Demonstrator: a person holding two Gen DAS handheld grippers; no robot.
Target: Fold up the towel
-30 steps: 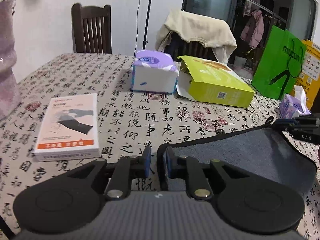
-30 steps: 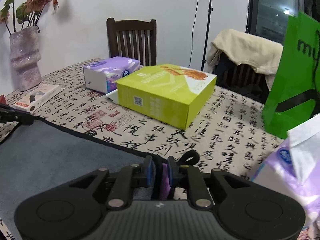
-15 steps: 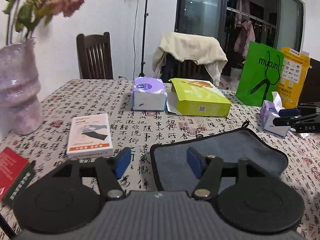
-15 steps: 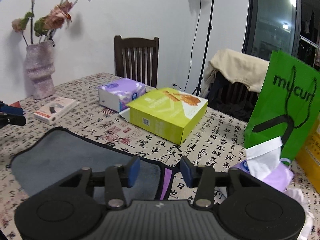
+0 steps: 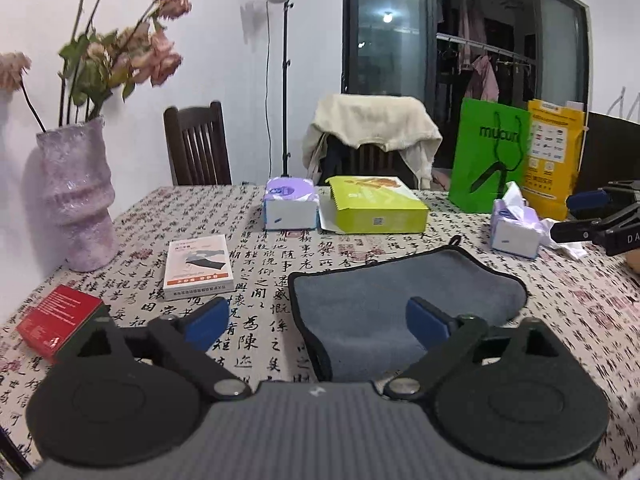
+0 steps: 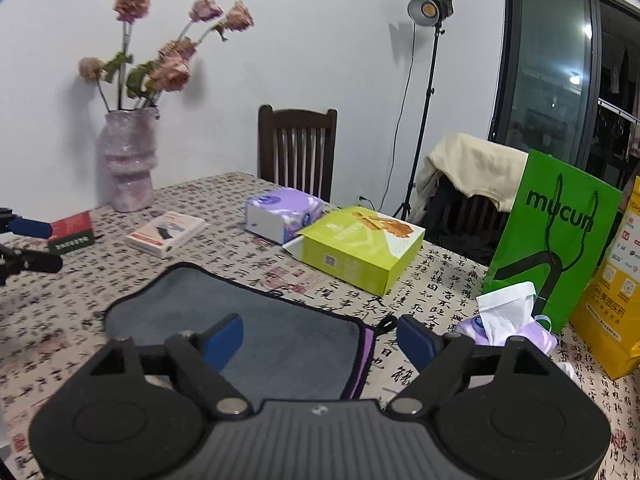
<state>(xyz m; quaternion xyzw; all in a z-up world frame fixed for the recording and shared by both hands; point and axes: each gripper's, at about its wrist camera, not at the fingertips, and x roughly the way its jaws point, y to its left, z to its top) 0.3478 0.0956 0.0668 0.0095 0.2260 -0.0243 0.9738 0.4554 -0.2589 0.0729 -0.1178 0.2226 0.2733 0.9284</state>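
Observation:
A grey towel (image 5: pixel 400 300) with a black border lies folded on the patterned tablecloth, its hanging loop at the far edge. It also shows in the right wrist view (image 6: pixel 256 320) with a purple inner edge at its right. My left gripper (image 5: pixel 318 320) is open and empty, raised above the towel's near left corner. My right gripper (image 6: pixel 320 338) is open and empty, above the towel's near right corner. Each gripper shows at the edge of the other's view.
Behind the towel stand a lime green box (image 5: pixel 376 208) and a purple tissue pack (image 5: pixel 290 204). A white box (image 5: pixel 198 266), a red box (image 5: pixel 56 320) and a vase (image 5: pixel 76 196) are at left. A tissue pack (image 5: pixel 514 226), green bag (image 5: pixel 490 160) and yellow bag (image 5: pixel 554 156) are at right.
Both grippers opened, let go of the towel's corners and rose back away from it. The towel now lies flat on the table.

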